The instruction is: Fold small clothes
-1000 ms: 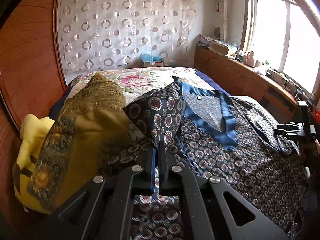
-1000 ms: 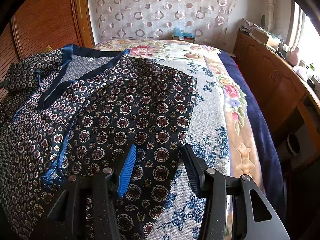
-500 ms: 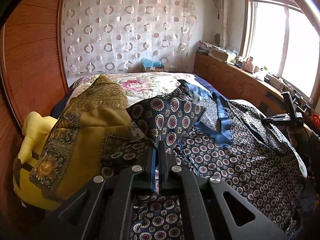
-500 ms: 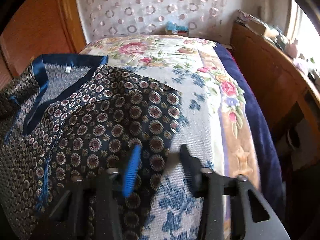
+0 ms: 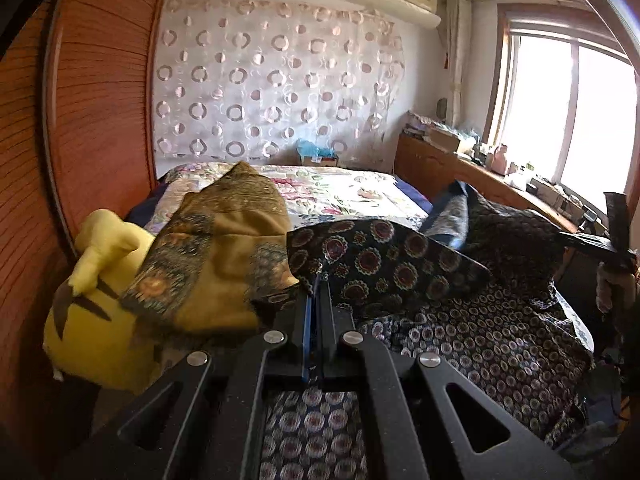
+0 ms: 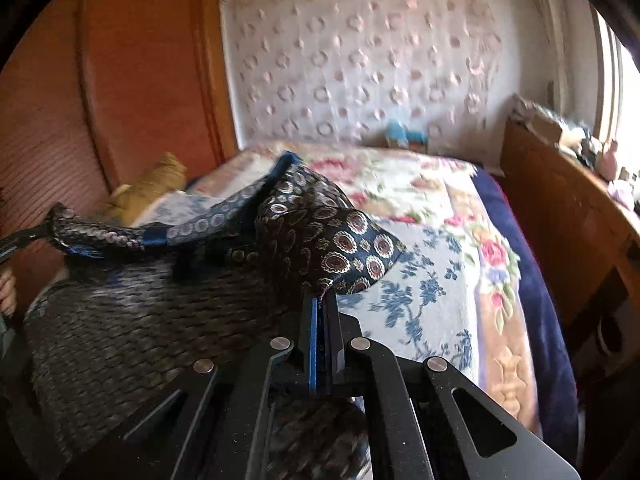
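A dark navy patterned shirt (image 5: 472,332) with a blue collar lies on the bed, partly lifted. My left gripper (image 5: 319,280) is shut on one patterned sleeve end (image 5: 372,260) and holds it above the cloth. In the right wrist view my right gripper (image 6: 322,296) is shut on the other sleeve end (image 6: 348,248), raised off the floral bedspread (image 6: 432,248). The shirt body (image 6: 132,312) sags between the two holds. The right gripper (image 5: 616,240) also shows at the right edge of the left wrist view, with a hand under it.
An ochre patterned garment (image 5: 224,248) lies over a yellow plush toy (image 5: 96,316) at the left, by the wooden headboard (image 5: 92,128). A wooden cabinet (image 6: 560,216) with small items runs along the bed's right side under the window (image 5: 572,108).
My right gripper went from open over the sleeve to shut on it and lifted it. My left gripper rose with its sleeve, and the shirt now hangs bunched between the two.
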`<state>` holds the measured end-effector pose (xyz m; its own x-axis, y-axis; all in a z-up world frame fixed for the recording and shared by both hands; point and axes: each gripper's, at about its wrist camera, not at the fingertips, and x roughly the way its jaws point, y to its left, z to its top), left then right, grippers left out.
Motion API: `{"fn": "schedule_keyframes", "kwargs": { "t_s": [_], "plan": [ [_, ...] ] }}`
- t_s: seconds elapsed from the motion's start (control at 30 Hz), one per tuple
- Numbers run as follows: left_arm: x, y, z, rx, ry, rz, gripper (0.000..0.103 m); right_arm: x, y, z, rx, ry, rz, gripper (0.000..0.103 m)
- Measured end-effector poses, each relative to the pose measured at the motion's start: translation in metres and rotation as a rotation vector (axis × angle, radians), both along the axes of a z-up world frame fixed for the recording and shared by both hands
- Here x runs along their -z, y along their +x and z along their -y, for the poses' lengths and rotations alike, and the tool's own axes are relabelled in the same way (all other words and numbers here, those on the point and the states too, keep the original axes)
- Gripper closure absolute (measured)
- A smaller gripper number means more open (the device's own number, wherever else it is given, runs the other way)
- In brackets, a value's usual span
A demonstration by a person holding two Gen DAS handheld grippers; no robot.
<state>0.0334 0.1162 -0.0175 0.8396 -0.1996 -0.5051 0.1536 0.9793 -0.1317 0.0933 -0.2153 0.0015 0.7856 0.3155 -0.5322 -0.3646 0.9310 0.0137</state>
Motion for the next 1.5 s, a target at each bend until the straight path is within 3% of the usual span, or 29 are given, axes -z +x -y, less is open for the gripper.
{"fn": "schedule_keyframes", "kwargs": {
  "t_s": [0.13,0.37,0.6,0.83,0.93,1.03,1.07,1.1,1.2,1.5],
  "plan": [
    [0.002,-0.020,-0.010,-0.019,-0.007,0.002,0.101,0.002,-0.041,0.013,-0.023,0.035,0.009,0.101],
    [0.012,-0.047,-0.026,-0.078,-0.032,-0.012,0.101,0.031,-0.077,0.028,-0.018,0.030,-0.081,0.101],
    [0.019,-0.064,-0.039,-0.101,-0.018,-0.041,0.101,0.033,-0.093,0.044,0.030,0.013,-0.146,0.101],
    [0.028,-0.073,-0.039,-0.075,0.002,-0.069,0.100,0.040,-0.091,0.029,0.007,-0.028,-0.230,0.101],
    [0.035,-0.071,-0.048,-0.093,-0.003,-0.110,0.090,0.032,-0.090,0.043,0.028,-0.043,-0.218,0.098],
    [0.035,-0.074,-0.054,-0.110,-0.007,-0.107,0.072,0.015,-0.090,0.052,0.057,-0.057,-0.165,0.086],
    [0.034,-0.075,-0.056,-0.113,-0.013,-0.100,0.060,0.009,-0.094,0.055,0.067,-0.058,-0.147,0.078],
    [0.033,-0.075,-0.058,-0.115,-0.020,-0.094,0.056,0.003,-0.093,0.057,0.075,-0.057,-0.130,0.071],
    [0.027,-0.071,-0.064,-0.119,-0.027,-0.077,0.038,-0.002,-0.087,0.057,0.093,-0.071,-0.099,0.063],
    [0.008,-0.012,-0.072,-0.121,0.051,-0.070,0.034,0.021,-0.023,0.047,0.124,-0.018,-0.144,0.061]
  ]
}}
